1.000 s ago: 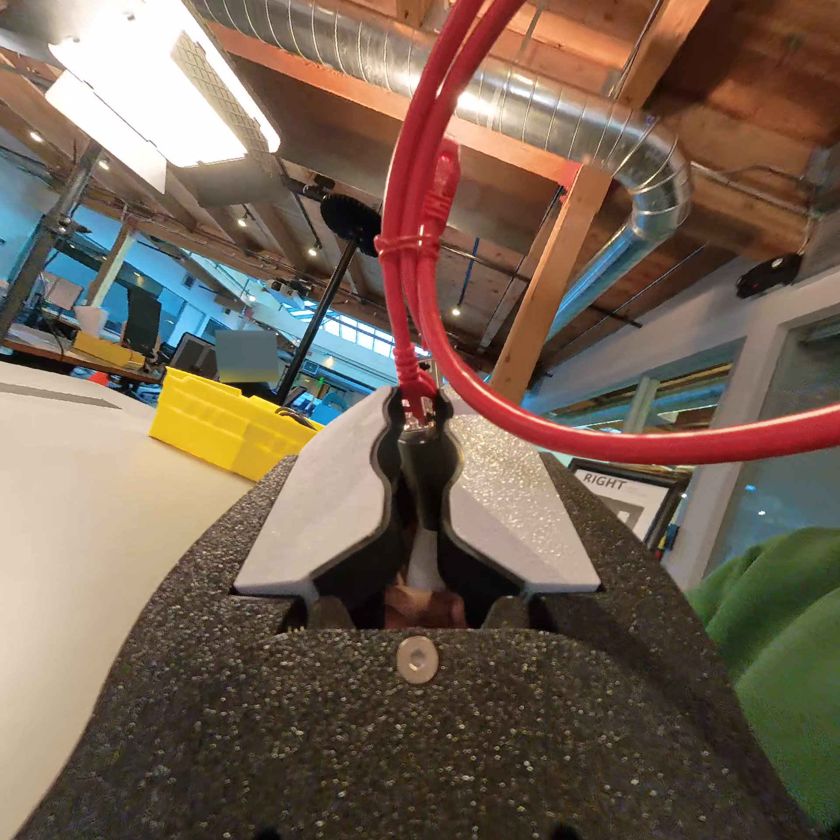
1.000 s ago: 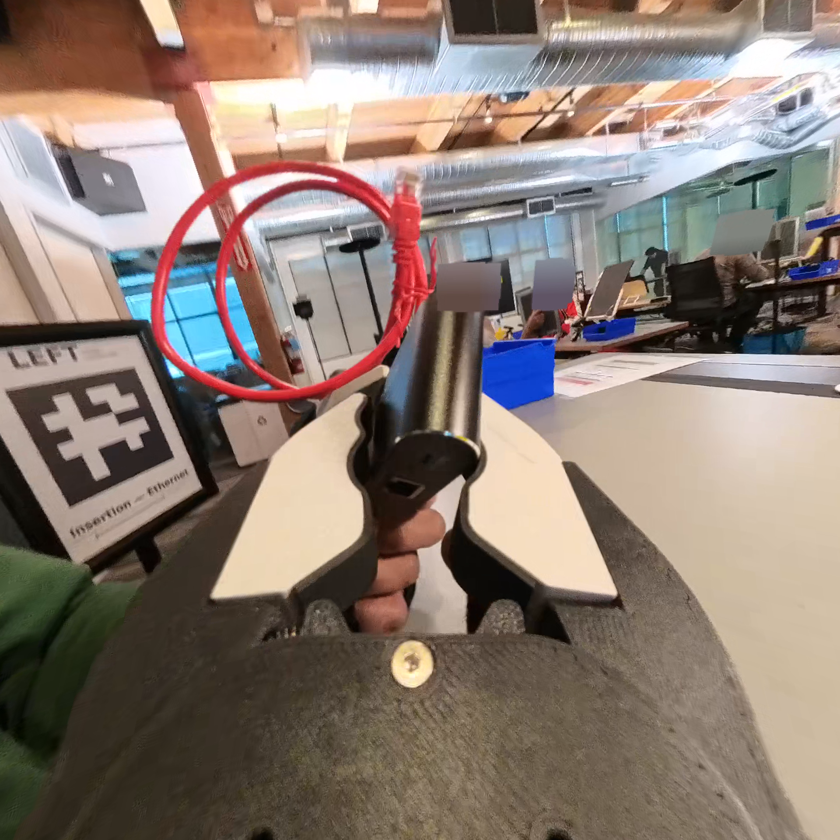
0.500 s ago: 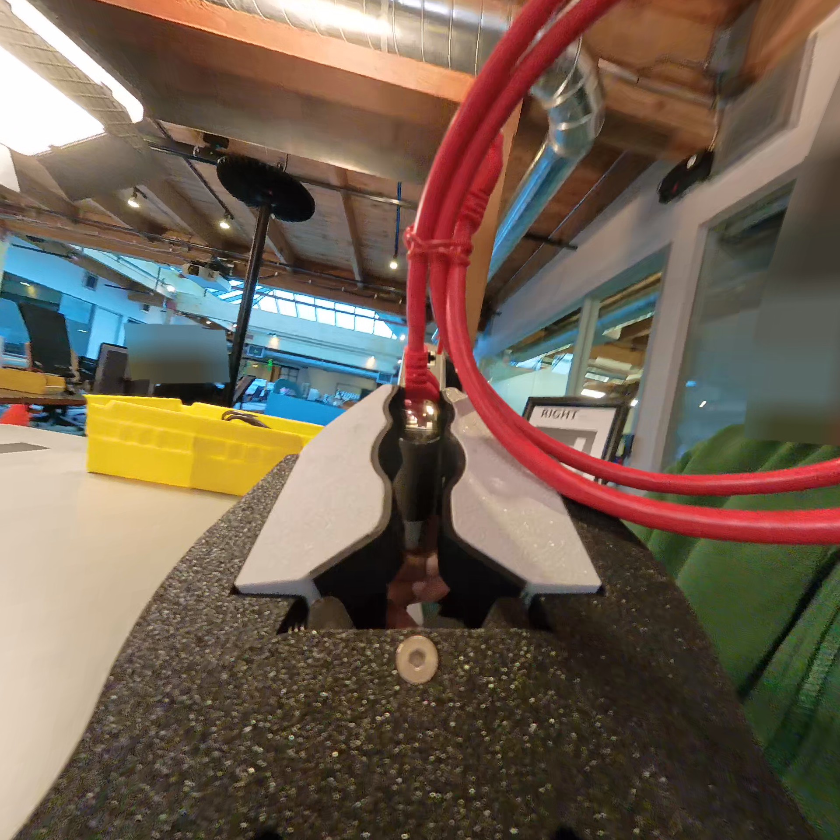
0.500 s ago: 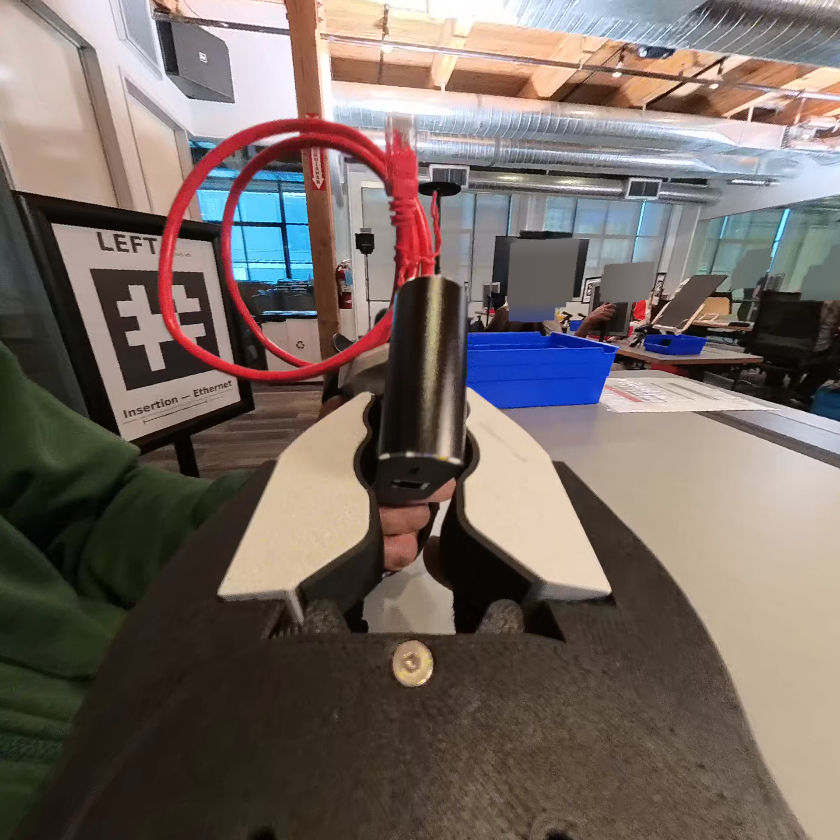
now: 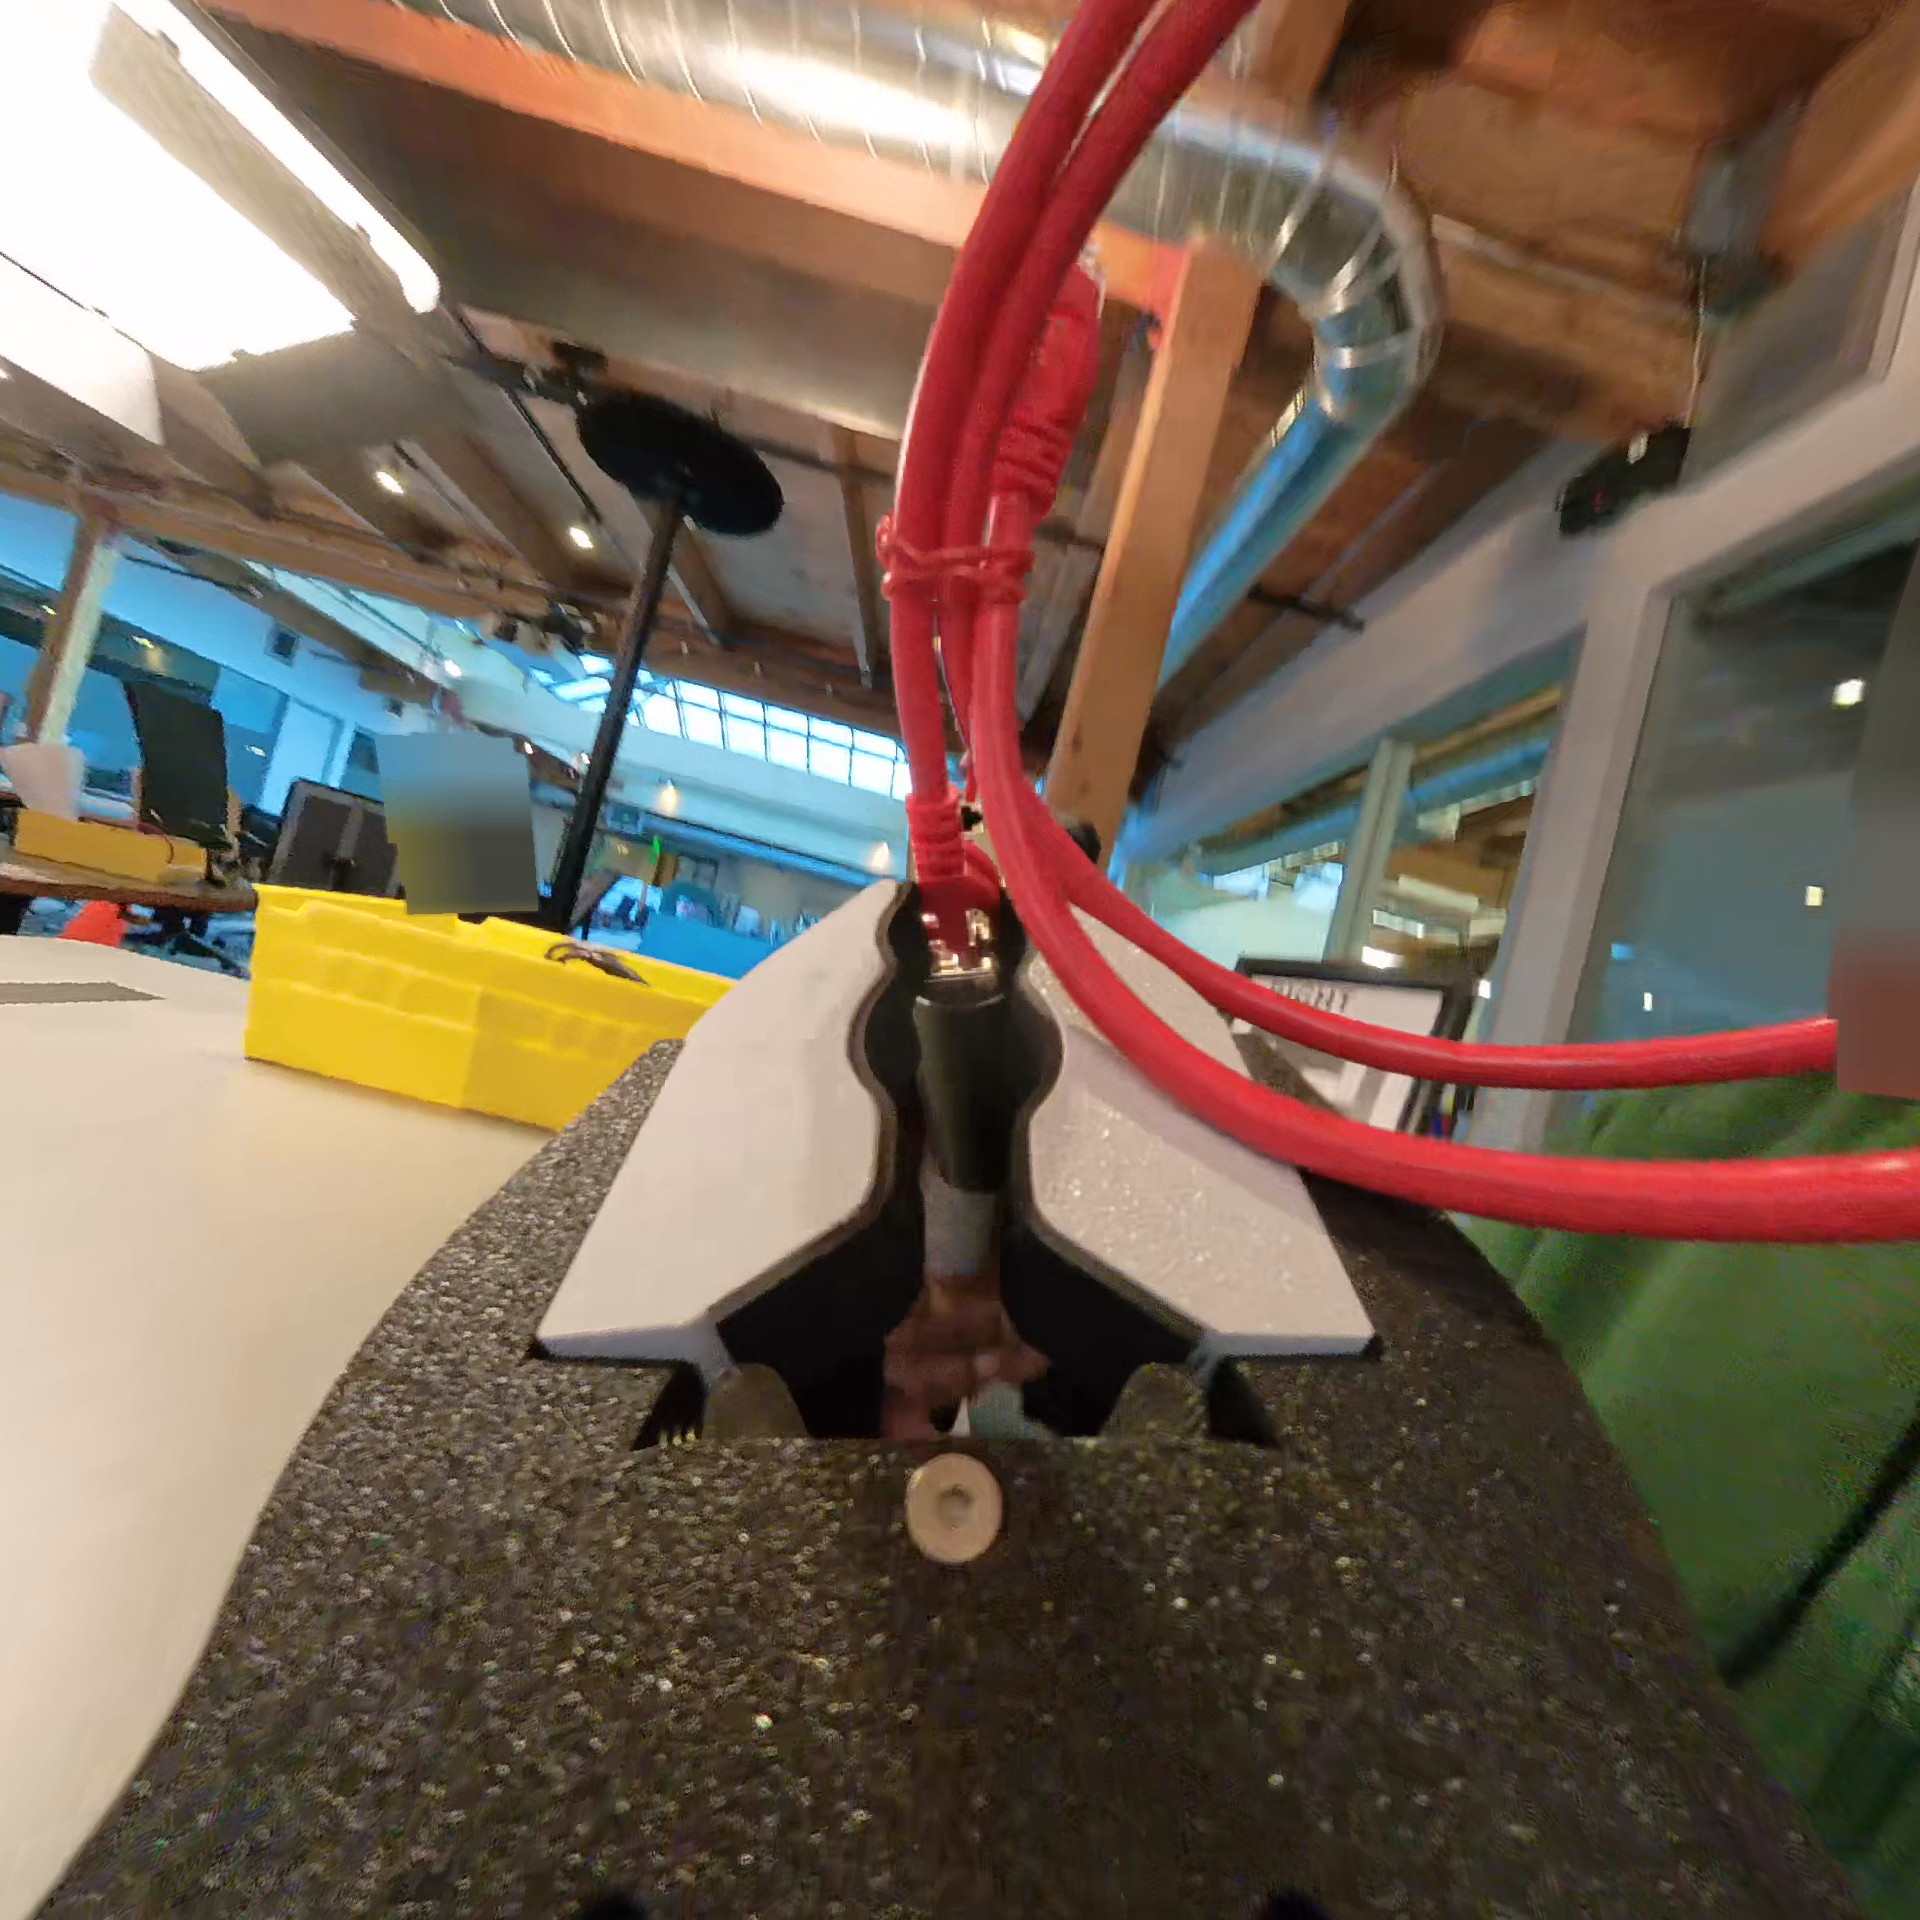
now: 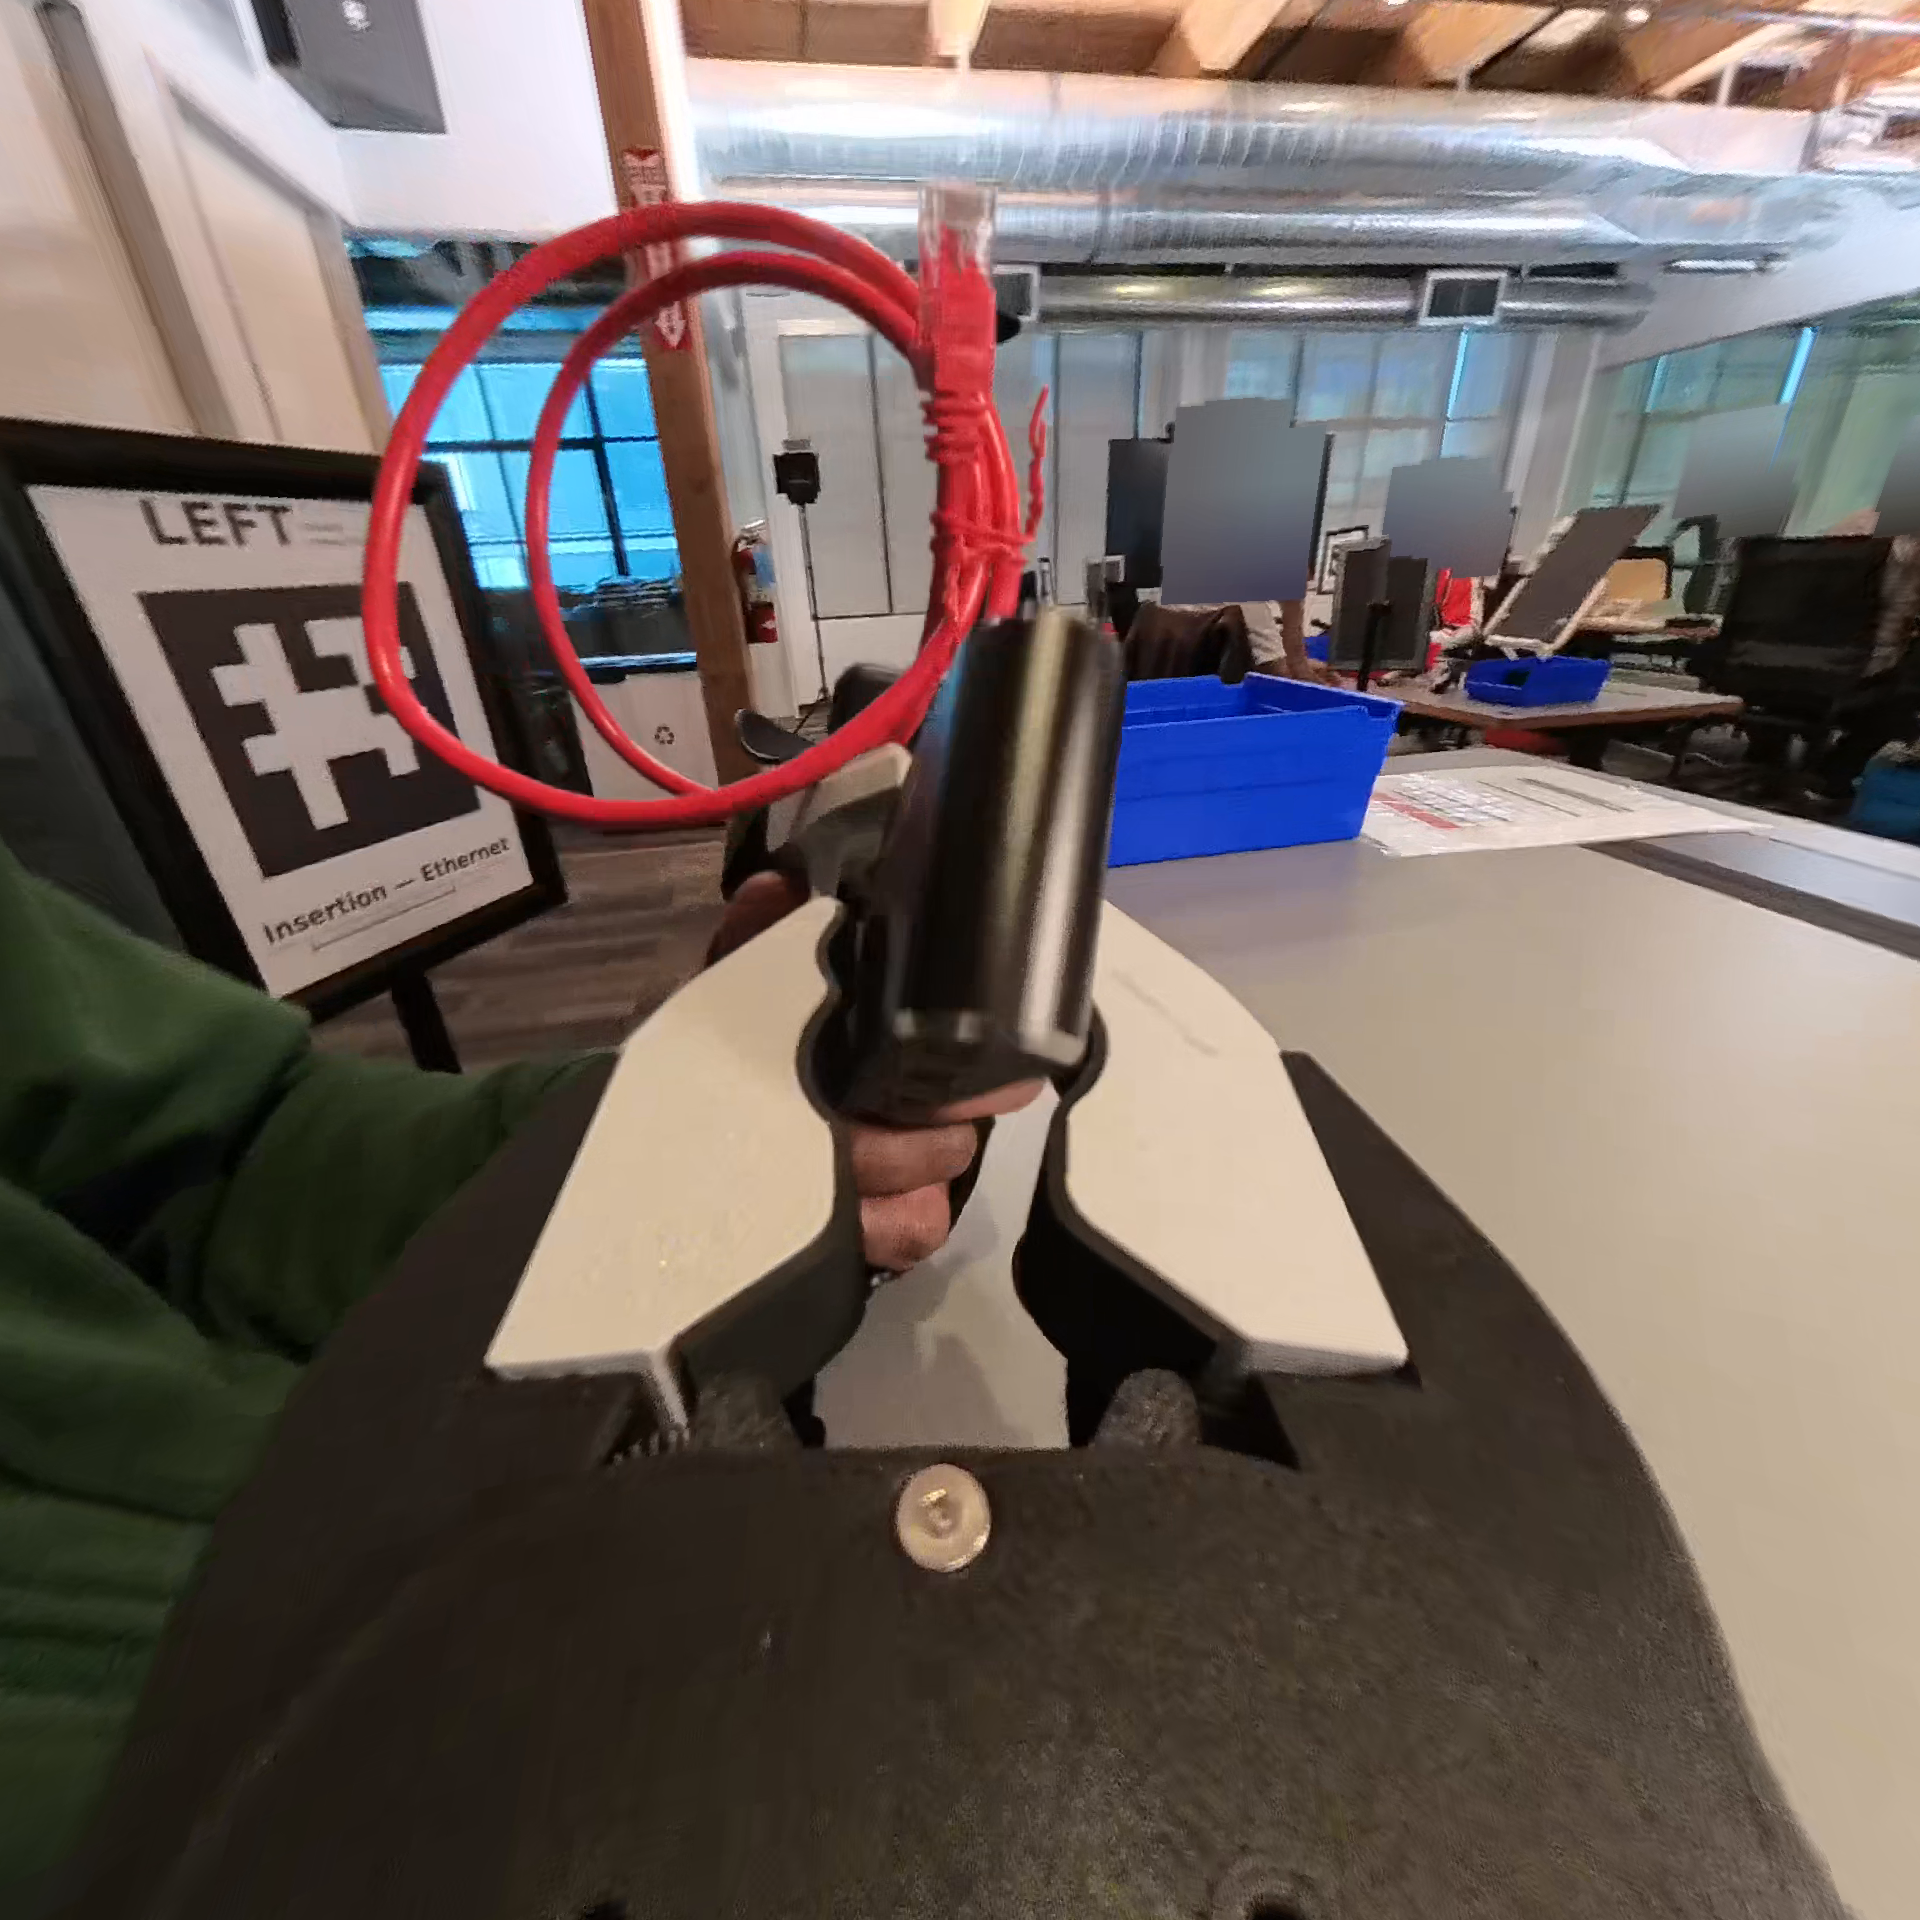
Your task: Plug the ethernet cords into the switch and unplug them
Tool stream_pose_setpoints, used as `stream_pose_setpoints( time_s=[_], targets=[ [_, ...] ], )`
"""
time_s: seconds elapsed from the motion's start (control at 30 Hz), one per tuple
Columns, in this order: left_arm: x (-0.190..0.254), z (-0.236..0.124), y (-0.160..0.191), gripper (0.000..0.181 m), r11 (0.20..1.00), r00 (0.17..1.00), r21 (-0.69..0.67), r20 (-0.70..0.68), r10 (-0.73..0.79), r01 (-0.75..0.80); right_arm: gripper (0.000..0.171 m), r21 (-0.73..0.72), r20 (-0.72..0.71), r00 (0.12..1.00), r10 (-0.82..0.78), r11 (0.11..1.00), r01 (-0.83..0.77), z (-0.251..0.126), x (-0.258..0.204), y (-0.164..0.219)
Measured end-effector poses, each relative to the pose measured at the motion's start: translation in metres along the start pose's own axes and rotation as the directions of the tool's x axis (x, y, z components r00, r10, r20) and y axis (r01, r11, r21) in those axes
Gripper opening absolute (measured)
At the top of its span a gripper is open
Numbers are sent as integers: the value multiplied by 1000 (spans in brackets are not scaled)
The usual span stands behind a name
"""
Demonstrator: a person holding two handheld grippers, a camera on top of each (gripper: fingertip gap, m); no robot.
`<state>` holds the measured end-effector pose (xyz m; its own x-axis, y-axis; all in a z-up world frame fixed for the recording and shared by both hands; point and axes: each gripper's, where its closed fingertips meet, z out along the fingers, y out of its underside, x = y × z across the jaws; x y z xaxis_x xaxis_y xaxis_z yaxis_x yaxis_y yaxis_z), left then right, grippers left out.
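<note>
Jaws of both the left gripper [image 5: 961, 940] and the right gripper [image 6: 951, 997] are clamped on one black cylinder [image 6: 997, 862], the switch here, raised above the desk [image 6: 1558, 1039]. A coiled red ethernet cord [image 5: 1195, 1081] has one plug seated in the cylinder's far end, the other plug [image 6: 956, 270] free above it. Judging by this, unplugging comes next, needing one gripper freed to pull.

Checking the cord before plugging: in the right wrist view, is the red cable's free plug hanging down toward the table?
No, the clear-tipped plug points up above the tied red cable coil.
</note>
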<state>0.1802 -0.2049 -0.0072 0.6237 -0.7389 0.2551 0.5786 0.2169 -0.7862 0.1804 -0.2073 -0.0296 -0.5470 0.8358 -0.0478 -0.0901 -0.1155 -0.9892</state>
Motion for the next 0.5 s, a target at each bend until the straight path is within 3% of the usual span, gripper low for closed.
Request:
stream_pose_setpoints(
  time_s=[0.13,0.33,0.5],
  targets=[
    [-4,-5,-14,14,992,999,118,24,-46,43,42,2,0,997,81,997,-81,8,-1,7],
    [4,4,-6,15,998,1000,63,4,-12,12,29,92,0,993,115,989,-115,10,-4,-2],
    [10,5,-2,15,993,996,-68,12,93,-92,28,60,41,995,96,993,-99,5,-8,-4]
  ],
)
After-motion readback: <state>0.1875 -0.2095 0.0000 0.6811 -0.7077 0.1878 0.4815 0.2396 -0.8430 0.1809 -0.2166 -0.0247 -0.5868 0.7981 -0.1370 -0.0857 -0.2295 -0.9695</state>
